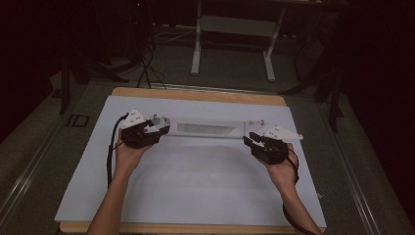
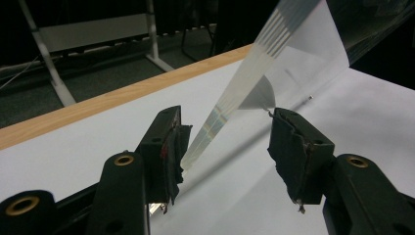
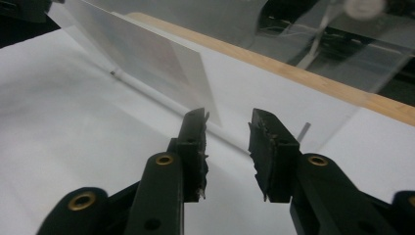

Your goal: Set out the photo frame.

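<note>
A long clear folder (image 1: 205, 128) with a white sheet inside and a white spine rod (image 3: 161, 100) stretches across the white mat between my two grippers. My left gripper (image 1: 159, 129) is at its left end. In the left gripper view the folder (image 2: 293, 54) rises up and away, its near end touches both pads, and the jaws (image 2: 225, 132) stand wide around it. My right gripper (image 1: 249, 139) is at the folder's right end. In the right gripper view it (image 3: 227, 127) is open, the rod's tip lies between the pads untouched, and the folder (image 3: 147, 54) leans just beyond.
A white mat (image 1: 195, 186) covers most of the wooden table, whose far edge (image 1: 195, 94) shows behind it. A white desk frame (image 1: 230, 44) stands on the dark floor beyond. Each gripper's black cable trails along the forearm.
</note>
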`<state>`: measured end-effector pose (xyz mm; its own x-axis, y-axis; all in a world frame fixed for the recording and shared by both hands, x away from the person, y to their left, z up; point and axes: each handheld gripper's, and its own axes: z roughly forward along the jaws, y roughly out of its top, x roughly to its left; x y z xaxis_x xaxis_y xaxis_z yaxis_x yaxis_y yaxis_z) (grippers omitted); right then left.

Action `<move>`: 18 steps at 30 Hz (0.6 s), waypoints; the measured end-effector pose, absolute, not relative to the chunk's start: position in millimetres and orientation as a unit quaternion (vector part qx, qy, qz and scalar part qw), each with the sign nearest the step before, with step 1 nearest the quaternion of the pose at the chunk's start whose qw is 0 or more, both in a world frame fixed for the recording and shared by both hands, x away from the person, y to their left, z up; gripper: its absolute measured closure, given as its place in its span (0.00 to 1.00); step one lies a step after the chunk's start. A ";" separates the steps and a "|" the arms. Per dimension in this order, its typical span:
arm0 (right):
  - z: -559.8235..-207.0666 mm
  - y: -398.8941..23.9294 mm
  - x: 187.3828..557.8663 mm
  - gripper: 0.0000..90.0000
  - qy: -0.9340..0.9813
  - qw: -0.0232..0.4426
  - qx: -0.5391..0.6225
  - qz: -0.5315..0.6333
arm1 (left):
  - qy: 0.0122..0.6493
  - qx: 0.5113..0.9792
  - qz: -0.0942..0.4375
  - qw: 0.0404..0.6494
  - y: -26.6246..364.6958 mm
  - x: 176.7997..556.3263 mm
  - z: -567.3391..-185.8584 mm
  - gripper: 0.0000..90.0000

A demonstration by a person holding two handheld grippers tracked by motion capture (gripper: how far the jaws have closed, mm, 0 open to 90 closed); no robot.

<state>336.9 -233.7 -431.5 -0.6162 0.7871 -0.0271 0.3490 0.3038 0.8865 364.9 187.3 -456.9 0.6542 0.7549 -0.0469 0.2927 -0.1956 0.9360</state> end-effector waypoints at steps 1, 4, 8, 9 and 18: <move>-431.3 -235.6 337.2 0.73 0.771 0.239 0.370 0.461 | 0.354 0.741 0.219 0.527 187.2 365.4 -456.5 0.52; -431.0 -240.3 338.7 0.72 0.770 0.239 0.370 0.462 | 0.355 0.740 0.220 0.527 187.1 366.1 -456.4 0.52; -431.9 -246.3 341.5 0.70 0.767 0.241 0.378 0.459 | 0.357 0.739 0.219 0.528 187.0 366.3 -456.2 0.52; -432.4 -247.8 342.5 0.69 0.767 0.241 0.380 0.458 | 0.357 0.739 0.219 0.527 187.0 366.3 -456.2 0.52; -435.2 -261.8 350.8 0.64 0.755 0.245 0.402 0.456 | 0.361 0.738 0.217 0.527 186.8 369.0 -454.6 0.52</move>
